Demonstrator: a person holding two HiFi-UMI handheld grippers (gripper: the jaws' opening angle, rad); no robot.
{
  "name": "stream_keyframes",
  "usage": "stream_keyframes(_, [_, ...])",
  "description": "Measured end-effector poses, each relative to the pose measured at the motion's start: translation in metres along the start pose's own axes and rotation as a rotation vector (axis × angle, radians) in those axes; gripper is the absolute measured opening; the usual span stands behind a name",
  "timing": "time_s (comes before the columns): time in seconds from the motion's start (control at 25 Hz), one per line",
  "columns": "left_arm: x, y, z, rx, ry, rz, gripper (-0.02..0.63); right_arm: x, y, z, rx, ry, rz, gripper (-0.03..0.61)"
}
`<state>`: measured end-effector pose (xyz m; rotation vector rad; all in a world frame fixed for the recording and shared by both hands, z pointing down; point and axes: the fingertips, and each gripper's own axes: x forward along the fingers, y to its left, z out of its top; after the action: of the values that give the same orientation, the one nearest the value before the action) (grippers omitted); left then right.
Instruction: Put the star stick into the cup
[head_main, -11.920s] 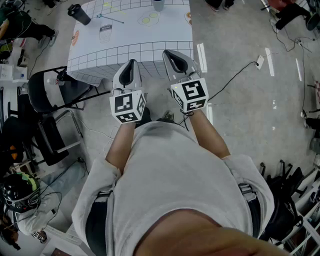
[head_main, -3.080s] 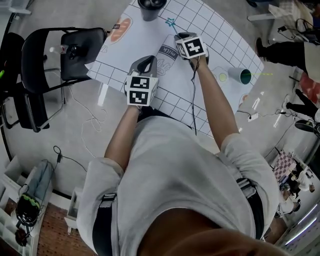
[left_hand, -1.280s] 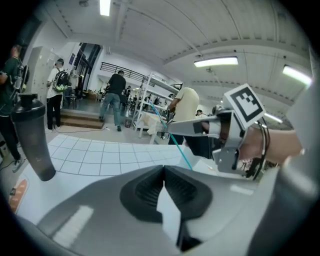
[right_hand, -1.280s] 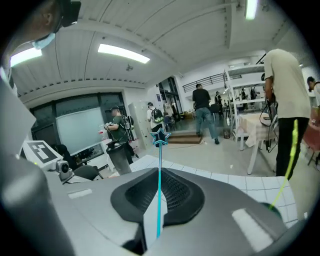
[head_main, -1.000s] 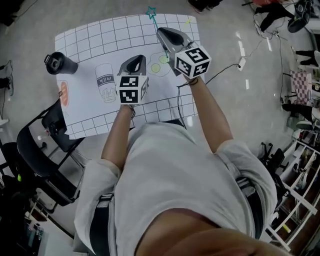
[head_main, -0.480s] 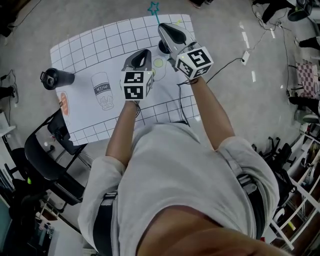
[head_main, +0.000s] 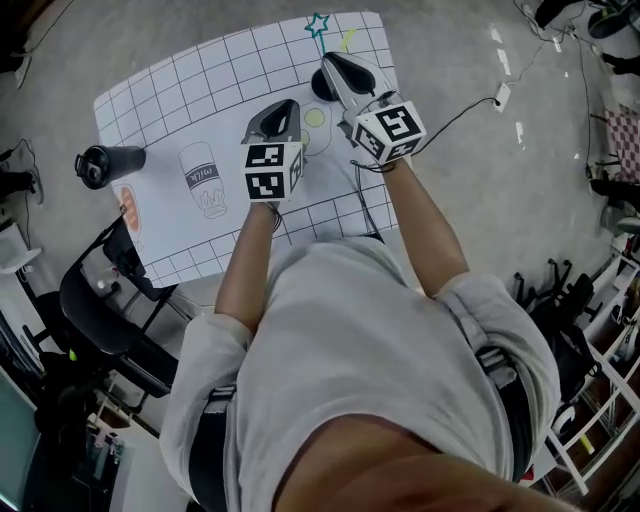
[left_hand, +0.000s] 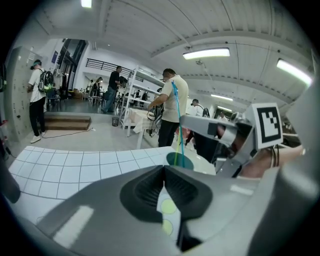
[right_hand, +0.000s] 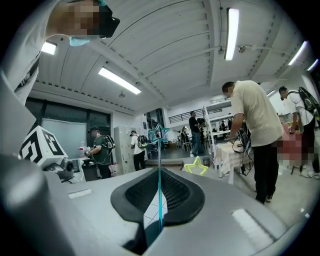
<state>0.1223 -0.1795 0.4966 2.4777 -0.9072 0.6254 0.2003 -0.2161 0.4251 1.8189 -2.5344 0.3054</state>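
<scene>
My right gripper (head_main: 332, 64) is shut on the thin teal star stick (right_hand: 159, 165), which stands upright with its star (head_main: 318, 23) at the top. In the left gripper view the stick (left_hand: 176, 120) runs down into the dark green cup (left_hand: 178, 160). A yellow-green star stick (right_hand: 196, 166) stands in the same cup. In the head view the cup (head_main: 320, 88) shows partly under the right gripper. My left gripper (head_main: 284, 106) hangs just left of the cup, shut with nothing in it (left_hand: 164, 167).
The white grid mat (head_main: 200, 90) covers the table and carries a printed milk bottle (head_main: 203, 180) and yellow-green circles (head_main: 315, 117). A black tumbler (head_main: 103, 164) stands near the mat's left edge. A black chair (head_main: 100, 310) is beside the table. Several people stand in the room behind.
The right gripper took the star stick off the mat by the black tumbler and carried it over to the cup. Over the last second both grippers have barely moved.
</scene>
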Motion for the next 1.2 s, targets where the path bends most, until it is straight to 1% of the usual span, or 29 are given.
stream_keyframes(0.2, [-0.003, -0.004, -0.003, 0.010, 0.003, -0.011, 0.003, -0.016, -0.006, -0.017, -0.019, 0.049, -0.045, 0.015])
stream_keyframes(0.44, [-0.016, -0.007, -0.015, 0.021, 0.013, -0.026, 0.003, -0.018, 0.001, -0.046, -0.085, 0.153, -0.069, 0.015])
stream_keyframes(0.6, [-0.032, -0.006, -0.023, 0.023, 0.013, -0.038, 0.003, -0.016, -0.002, -0.061, -0.115, 0.226, -0.111, 0.016])
stream_keyframes(0.72, [-0.047, -0.007, -0.031, 0.025, 0.010, -0.055, 0.003, -0.020, 0.000, -0.067, -0.140, 0.265, -0.136, 0.074])
stream_keyframes(0.76, [-0.052, -0.006, -0.035, 0.023, 0.010, -0.060, 0.003, -0.024, 0.002, -0.066, -0.144, 0.267, -0.147, 0.087])
stream_keyframes(0.88, [-0.061, -0.004, -0.043, 0.028, 0.011, -0.066, 0.003, -0.041, 0.012, -0.057, -0.129, 0.237, -0.189, 0.086])
stream_keyframes(0.96, [-0.066, -0.009, -0.043, 0.044, 0.001, -0.072, 0.003, -0.060, 0.021, -0.049, -0.112, 0.207, -0.223, 0.067])
stream_keyframes(1.08, [-0.077, -0.026, -0.039, 0.058, -0.039, -0.087, 0.003, -0.099, 0.035, -0.041, -0.092, 0.172, -0.277, 0.000])
stream_keyframes(1.2, [-0.086, -0.050, -0.036, 0.068, -0.078, -0.102, 0.003, -0.135, 0.044, -0.032, -0.058, 0.137, -0.300, 0.000])
